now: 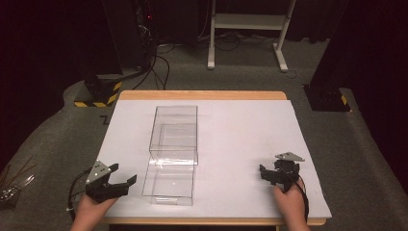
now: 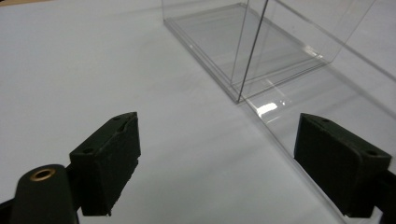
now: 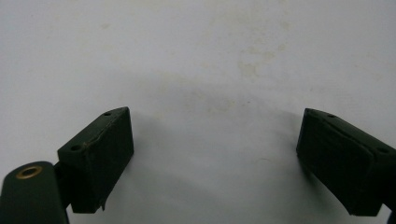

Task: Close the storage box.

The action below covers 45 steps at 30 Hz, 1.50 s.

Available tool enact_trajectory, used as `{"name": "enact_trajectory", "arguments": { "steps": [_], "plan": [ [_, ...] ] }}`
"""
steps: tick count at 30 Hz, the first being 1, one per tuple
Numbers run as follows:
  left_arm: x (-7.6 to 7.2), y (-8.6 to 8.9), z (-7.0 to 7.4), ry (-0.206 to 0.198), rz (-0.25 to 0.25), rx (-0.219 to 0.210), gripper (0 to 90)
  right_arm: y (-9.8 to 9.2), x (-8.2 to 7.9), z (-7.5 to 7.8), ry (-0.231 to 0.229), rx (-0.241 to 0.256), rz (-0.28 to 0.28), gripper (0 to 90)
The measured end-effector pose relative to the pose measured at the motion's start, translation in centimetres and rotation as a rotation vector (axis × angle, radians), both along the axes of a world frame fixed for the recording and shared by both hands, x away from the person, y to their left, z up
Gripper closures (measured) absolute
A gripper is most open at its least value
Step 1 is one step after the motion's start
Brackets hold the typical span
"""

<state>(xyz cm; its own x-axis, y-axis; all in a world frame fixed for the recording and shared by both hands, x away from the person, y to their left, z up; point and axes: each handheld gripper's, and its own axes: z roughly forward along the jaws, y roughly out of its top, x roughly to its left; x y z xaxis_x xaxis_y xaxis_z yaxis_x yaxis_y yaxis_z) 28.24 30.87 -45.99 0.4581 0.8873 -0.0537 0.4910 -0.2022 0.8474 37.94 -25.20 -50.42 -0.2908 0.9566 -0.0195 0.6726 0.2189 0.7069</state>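
Observation:
A clear plastic box [image 1: 174, 127] lies on the white sheet left of the table's middle, with a second clear half [image 1: 171, 180] joined to its near side. My left gripper [image 1: 123, 173] rests at the near left, just left of that near half, open and holding nothing. In the left gripper view the jaws [image 2: 217, 126] stand wide apart, and the clear box [image 2: 261, 42] is ahead and to the right. My right gripper [image 1: 267, 174] sits at the near right, well apart from the box. It [image 3: 215, 121] is open over the bare sheet.
A white sheet [image 1: 240, 134] covers the wooden table [image 1: 202, 95]. On the floor beyond are a white stand [image 1: 245, 21], cables and a black-and-yellow base [image 1: 98, 91]. Thin sticks [image 1: 12, 185] lie on the floor at the left.

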Motion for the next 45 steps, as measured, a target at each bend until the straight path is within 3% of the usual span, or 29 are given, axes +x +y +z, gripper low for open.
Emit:
{"name": "enact_trajectory", "arguments": {
  "steps": [12, 14, 19, 23, 28, 32, 35, 38, 45],
  "plan": [
    [-1.8, -1.3, 2.0, -0.046, -0.069, -0.053, 14.0, 0.0, 0.0, 0.0, 0.000, 0.000, 0.000, 10.8],
    [-2.0, -1.6, 2.5, -0.052, -0.087, -0.087, 13.7, 0.0, 0.0, 0.0, 0.000, -0.001, 0.000, 10.9],
    [-2.4, -1.8, 3.2, -0.065, -0.104, -0.114, 13.8, 0.0, 0.0, 0.0, 0.000, -0.001, 0.000, 10.9],
    [-3.0, -2.6, 3.3, -0.072, -0.124, -0.099, 13.9, 0.0, 0.0, 0.0, 0.000, -0.001, 0.000, 10.8],
    [-3.8, -3.2, 2.9, -0.059, -0.140, -0.114, 13.9, 0.0, 0.0, 0.0, 0.000, -0.001, 0.000, 10.8],
    [-4.3, -3.9, 2.6, -0.044, -0.160, -0.088, 13.9, 0.0, 0.0, 0.0, 0.000, -0.001, 0.000, 10.9],
    [-4.3, -3.9, 2.4, -0.034, -0.160, -0.089, 12.9, 0.0, 0.0, 0.0, -0.001, -0.001, 0.000, 10.9],
    [-4.2, -3.8, 2.1, -0.020, -0.189, -0.103, 10.6, 0.0, 0.0, 0.0, 0.000, -0.001, -0.001, 10.9],
    [-4.4, -4.3, 1.5, -0.008, -0.218, -0.068, 10.1, 0.0, 0.0, 0.0, 0.000, -0.001, 0.000, 10.9]
  ]
}}
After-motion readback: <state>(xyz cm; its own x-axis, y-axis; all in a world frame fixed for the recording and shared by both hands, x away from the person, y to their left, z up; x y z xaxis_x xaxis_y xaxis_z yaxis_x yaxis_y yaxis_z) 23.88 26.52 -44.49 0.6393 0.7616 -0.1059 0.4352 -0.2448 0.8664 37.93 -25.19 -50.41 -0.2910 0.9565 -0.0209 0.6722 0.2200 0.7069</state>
